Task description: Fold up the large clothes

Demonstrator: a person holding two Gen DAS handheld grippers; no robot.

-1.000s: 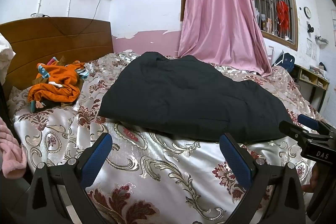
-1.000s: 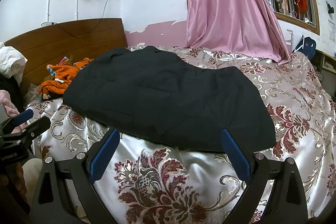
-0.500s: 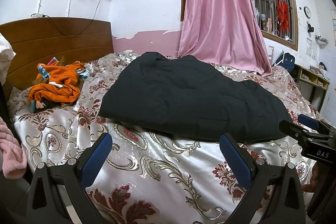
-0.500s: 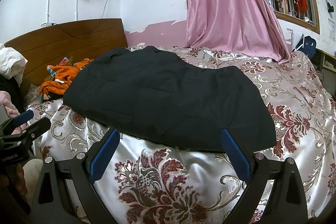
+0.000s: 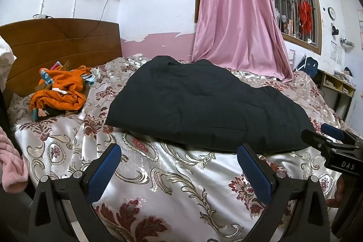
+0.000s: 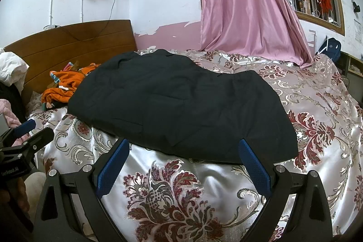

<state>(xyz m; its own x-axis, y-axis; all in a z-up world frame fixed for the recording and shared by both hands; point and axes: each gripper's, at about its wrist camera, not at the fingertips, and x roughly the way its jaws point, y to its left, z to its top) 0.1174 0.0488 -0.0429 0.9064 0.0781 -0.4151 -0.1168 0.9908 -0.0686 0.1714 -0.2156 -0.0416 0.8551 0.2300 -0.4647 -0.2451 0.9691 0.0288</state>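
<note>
both claws (image 5: 179, 159) (image 6: 184, 154) gape before dark garment (image 6: 181, 106) on bed (image 6: 317, 106)

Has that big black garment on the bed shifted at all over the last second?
No. The black garment lies where it did, its near edge on the same floral bedspread pattern, beside the orange clothes.

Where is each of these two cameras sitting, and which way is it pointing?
Left wrist view: sits on the left gripper, looking along its open blue fingers across the bed at the dark garment; the right gripper shows at the right edge.
Right wrist view: sits on the right gripper, fingers open, facing the same garment from further right; the left gripper shows at the left edge.
Both share the garment, orange clothes, headboard and pink curtain.
</note>
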